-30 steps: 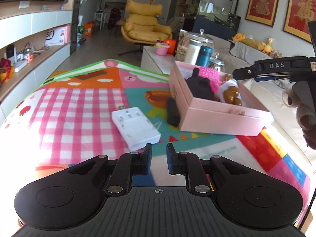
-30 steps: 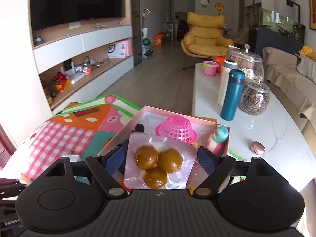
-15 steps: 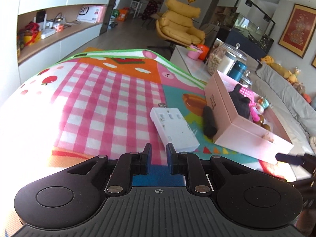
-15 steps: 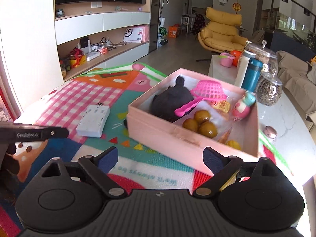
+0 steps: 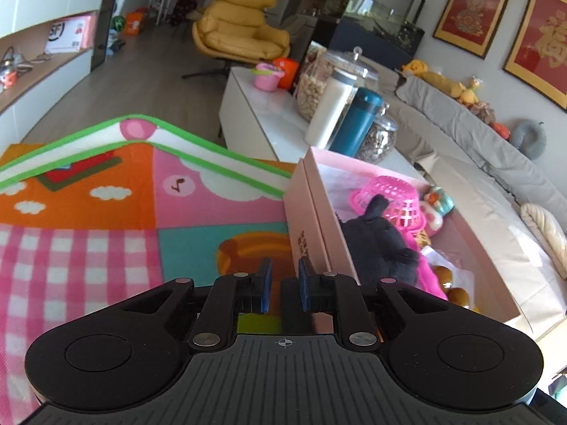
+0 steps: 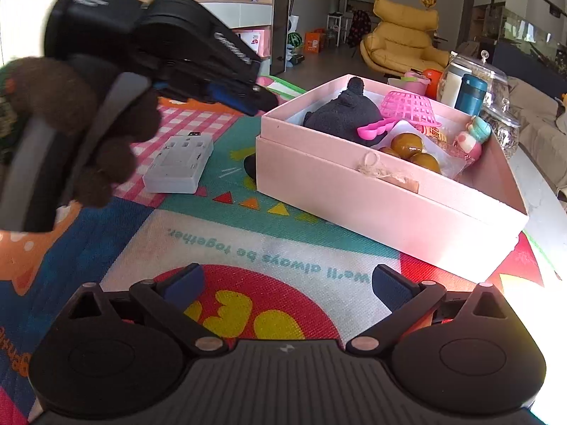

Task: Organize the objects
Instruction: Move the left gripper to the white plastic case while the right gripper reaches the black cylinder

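Note:
A pink box [image 6: 372,191] stands on the colourful play mat [image 6: 269,244]. It holds a black plush [image 6: 340,115], a pink basket [image 6: 411,108], a pack of brown balls [image 6: 411,145] and a small doll [image 6: 471,138]. A white power strip [image 6: 180,164] lies left of the box, and a black object [image 6: 250,168] lies against the box's left wall. My left gripper [image 5: 282,288] is nearly shut and empty, just above the mat beside the box wall [image 5: 312,219]; it also shows in the right wrist view [image 6: 262,101]. My right gripper [image 6: 285,287] is open and empty over the mat.
A white coffee table [image 5: 269,113] behind the box carries glass jars [image 5: 329,78], a white bottle [image 5: 327,111], a teal flask [image 5: 354,124] and a pink cup [image 5: 265,79]. A grey sofa [image 5: 489,163] runs along the right. A yellow armchair [image 5: 241,32] stands beyond.
My left gripper swung right and forward, close to the box's left wall; the power strip left its view. My right gripper let go of the ball pack into the box and pulled back.

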`<state>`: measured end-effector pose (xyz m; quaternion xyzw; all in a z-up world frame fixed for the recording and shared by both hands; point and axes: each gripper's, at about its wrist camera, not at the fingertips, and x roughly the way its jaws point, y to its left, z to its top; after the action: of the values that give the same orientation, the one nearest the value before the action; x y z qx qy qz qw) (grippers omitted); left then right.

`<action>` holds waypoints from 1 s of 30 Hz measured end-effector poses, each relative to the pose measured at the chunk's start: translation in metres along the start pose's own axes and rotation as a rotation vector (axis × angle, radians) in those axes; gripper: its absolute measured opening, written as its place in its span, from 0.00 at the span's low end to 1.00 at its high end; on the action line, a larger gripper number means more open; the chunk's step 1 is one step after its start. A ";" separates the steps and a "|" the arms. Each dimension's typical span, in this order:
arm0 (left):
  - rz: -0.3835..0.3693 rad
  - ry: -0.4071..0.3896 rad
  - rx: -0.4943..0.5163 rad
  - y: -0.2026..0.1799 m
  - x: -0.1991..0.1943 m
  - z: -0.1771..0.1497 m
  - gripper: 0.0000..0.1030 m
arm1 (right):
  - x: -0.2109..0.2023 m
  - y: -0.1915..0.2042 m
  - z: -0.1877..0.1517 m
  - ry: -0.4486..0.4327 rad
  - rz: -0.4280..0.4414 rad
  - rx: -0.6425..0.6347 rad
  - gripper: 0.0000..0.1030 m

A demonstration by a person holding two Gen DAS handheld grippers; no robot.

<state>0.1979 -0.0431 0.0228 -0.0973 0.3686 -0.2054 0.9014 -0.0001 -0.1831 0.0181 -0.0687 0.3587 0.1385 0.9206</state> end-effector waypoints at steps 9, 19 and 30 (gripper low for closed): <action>-0.095 0.063 -0.135 0.031 0.033 0.008 0.19 | 0.004 -0.008 0.001 0.014 0.038 0.044 1.00; -0.147 0.111 -0.051 0.023 -0.004 -0.024 0.16 | 0.004 -0.008 0.001 0.015 0.036 0.042 1.00; -0.154 0.105 -0.044 0.017 -0.072 -0.086 0.16 | 0.000 -0.003 0.000 0.002 0.049 0.001 1.00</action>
<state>0.0958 0.0024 0.0012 -0.1340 0.4113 -0.2706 0.8600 0.0001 -0.1859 0.0182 -0.0594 0.3611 0.1607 0.9166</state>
